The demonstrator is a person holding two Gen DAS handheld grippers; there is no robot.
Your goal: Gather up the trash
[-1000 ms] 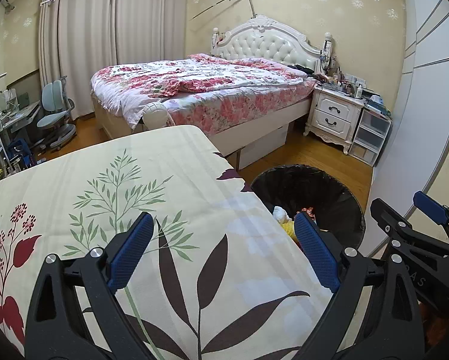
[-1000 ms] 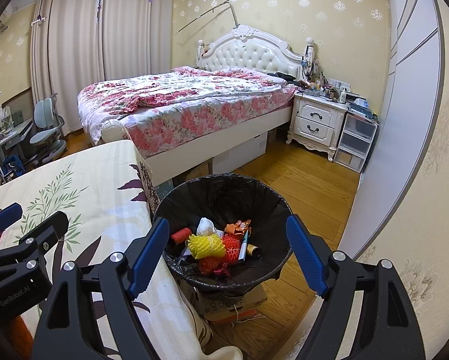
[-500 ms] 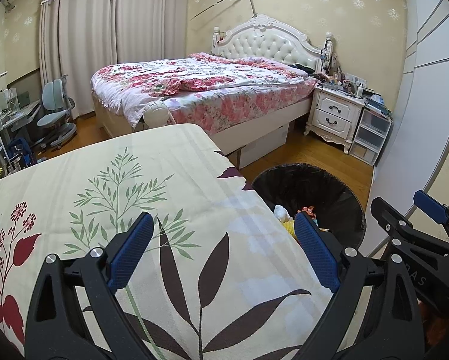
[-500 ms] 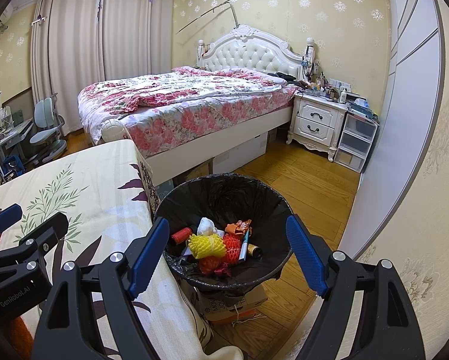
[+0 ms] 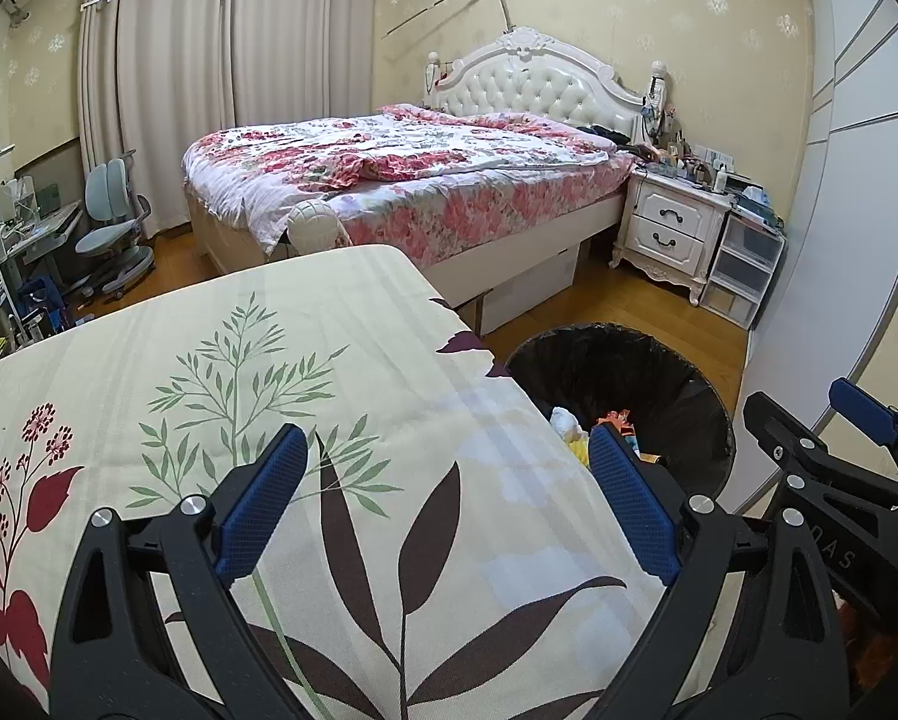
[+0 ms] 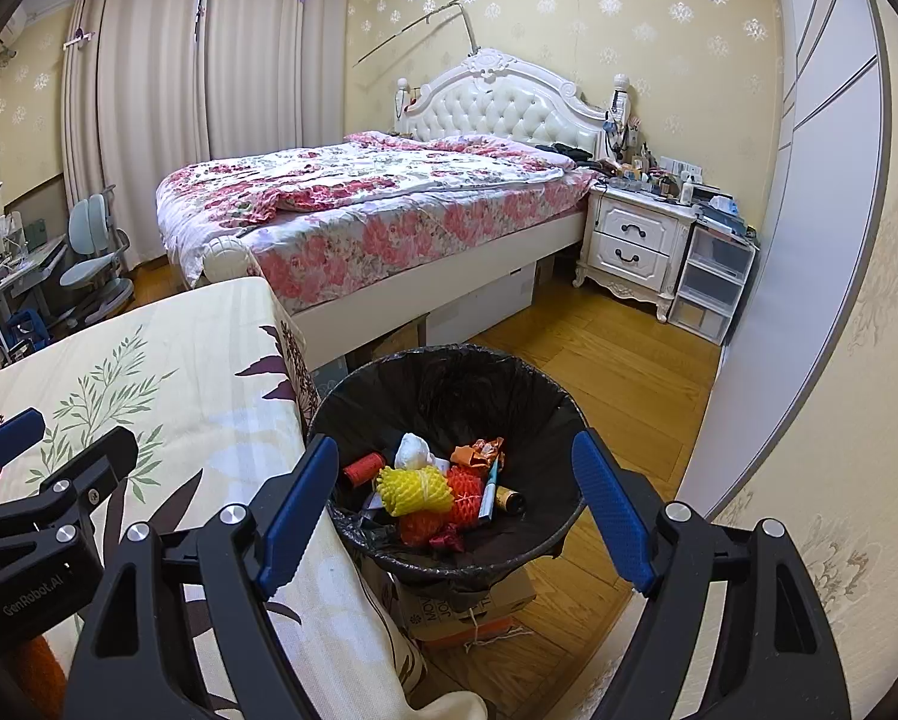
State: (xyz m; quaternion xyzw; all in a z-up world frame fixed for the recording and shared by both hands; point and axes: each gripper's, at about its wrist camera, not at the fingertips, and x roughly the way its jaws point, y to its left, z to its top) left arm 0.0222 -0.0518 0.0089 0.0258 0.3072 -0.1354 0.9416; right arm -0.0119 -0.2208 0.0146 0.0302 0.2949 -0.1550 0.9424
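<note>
A black-lined trash bin point(image 6: 449, 384) stands on the floor beside the table, and it also shows in the left wrist view point(image 5: 623, 360). It holds several pieces of trash: yellow foam netting point(image 6: 416, 489), red netting point(image 6: 464, 489), a white wad point(image 6: 412, 450) and an orange wrapper point(image 6: 479, 450). My right gripper point(image 6: 455, 498) is open and empty above the bin. My left gripper point(image 5: 446, 498) is open and empty over the leaf-patterned tablecloth point(image 5: 221, 372). No trash shows on the table.
A bed with a floral quilt point(image 6: 365, 192) stands behind the table. A white nightstand point(image 6: 635, 240) and plastic drawers point(image 6: 713, 282) are at the back right. A wardrobe wall point(image 6: 821, 210) is on the right. A cardboard box point(image 6: 473, 606) sits under the bin.
</note>
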